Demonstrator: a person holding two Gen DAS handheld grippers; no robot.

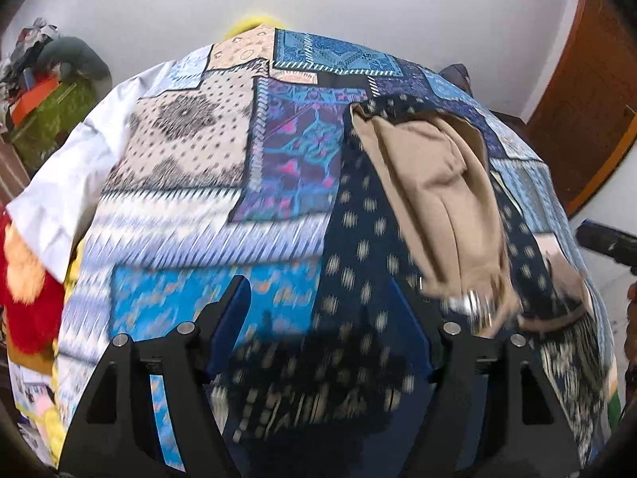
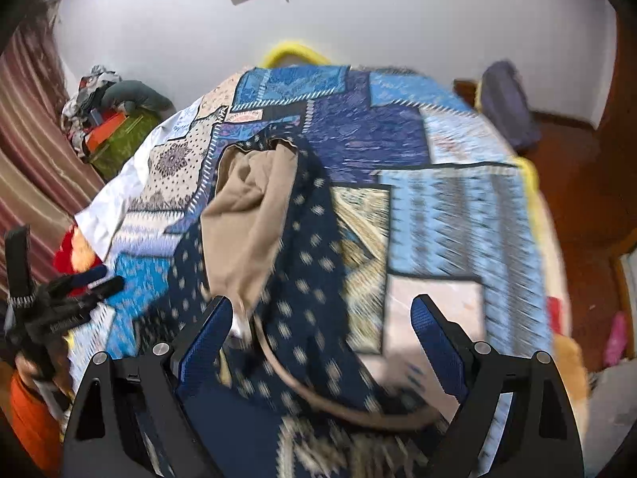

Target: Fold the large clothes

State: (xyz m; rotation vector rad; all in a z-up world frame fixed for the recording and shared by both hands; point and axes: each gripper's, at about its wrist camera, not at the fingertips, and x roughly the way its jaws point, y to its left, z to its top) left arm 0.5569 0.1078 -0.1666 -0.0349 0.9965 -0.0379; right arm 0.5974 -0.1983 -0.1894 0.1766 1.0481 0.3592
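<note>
**On the bed: navy garment lying loose, both grippers empty**

On the bed [image 2: 450, 215], over a blue patchwork bedspread [image 1: 175, 151], lies the navy dotted garment [image 2: 314, 263], crumpled, with its tan lining [image 2: 247, 215] turned out along the middle. It runs from mid-bed down toward both cameras. Near end shows a paler patterned border, blurred. A tan edge band curls across the near part in the right wrist view.

Left gripper [image 1: 322, 298]: jaws apart, nothing pinched; navy cloth shows in the gap below, pads not pressing it. Right gripper [image 2: 322, 318]: jaws wide apart, garment lying under the gap, not clamped. Both views heavily motion-blurred, so contact cannot be told exactly.

Handling, judged: soft, limp, light woven cloth; no stiffness, will sag and drape from any pinch. Lining looks smooth and may slide against the outer layer, so a pinch should catch both layers. Small shiny bits near the tan edge in the left wrist view, possibly trim or fastener, too blurred to tell.

Where to take hold: the near hem corners or the tan-banded edge, one gripper each side, well apart, to spread it flat before folding. Not spread yet; folding looks early.

Clutter pile [image 2: 111, 115] sits at the far left by the wall.
</note>
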